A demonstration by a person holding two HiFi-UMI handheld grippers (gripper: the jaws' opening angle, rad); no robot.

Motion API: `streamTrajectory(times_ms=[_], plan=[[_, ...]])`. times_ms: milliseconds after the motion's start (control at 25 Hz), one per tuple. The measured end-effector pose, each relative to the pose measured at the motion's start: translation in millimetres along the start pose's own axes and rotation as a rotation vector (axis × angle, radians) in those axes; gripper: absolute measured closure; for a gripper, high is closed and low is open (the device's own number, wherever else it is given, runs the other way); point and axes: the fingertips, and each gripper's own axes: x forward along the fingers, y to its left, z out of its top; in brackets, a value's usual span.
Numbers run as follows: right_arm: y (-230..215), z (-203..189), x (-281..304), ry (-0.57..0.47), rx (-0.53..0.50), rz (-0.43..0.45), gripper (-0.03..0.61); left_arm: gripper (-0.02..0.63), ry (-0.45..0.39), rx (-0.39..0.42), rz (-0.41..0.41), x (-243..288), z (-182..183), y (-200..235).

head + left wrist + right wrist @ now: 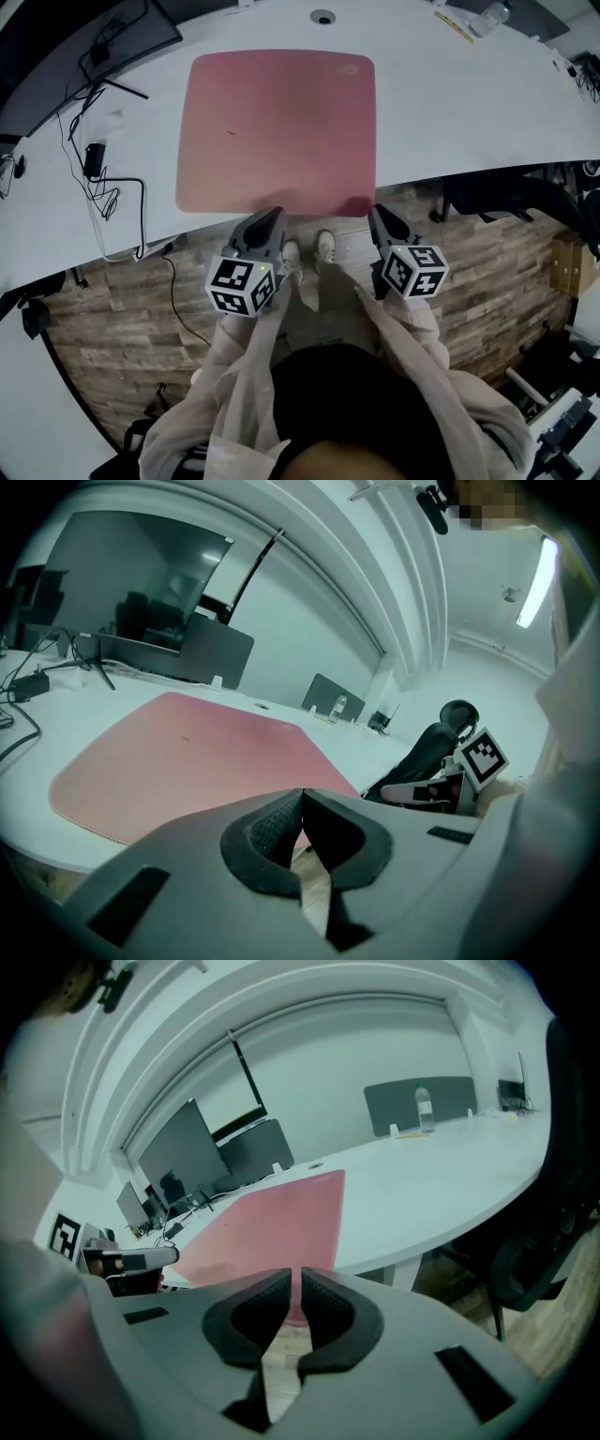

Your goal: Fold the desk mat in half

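Head view: our desk mat (278, 131) lies flat, nothing folded yet; left tool (273, 216) clenched empty, right tool (379, 214) barely parted, empty.

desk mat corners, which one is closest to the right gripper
The desk mat's near right corner, at the desk's front edge just ahead of the right gripper. The other three lie farther off, leftward or across the mat.

Setting: open-plan office. Long curved white desk (450, 112); monitor (84, 52) and cables (103, 183) at far left; grey desk dividers (422, 1101) along far edge; black swivel chair (511, 197) at right; wood-plank floor (122, 328).
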Motion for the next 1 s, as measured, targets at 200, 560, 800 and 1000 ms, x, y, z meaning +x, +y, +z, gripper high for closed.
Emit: streamTrajectory(times_ms=[200,560,800,1000], plan=[[-21,-14,10,0.071,0.108,0.054,0.437,0.588,0.007,-0.021,0.056,9,-3,-3],[-24,-28,38,0.167,0.255,0.215,0.374,0.588,0.029,-0.050,0.175,15,-19,1],[-23,-32,53,0.190,0.384,0.301,0.397,0.588,0.025,-0.063,0.227,18,-21,-1],[-22,-30,56,0.181,0.432,0.307,0.444,0.588,0.019,-0.071,0.250,15,-23,5]])
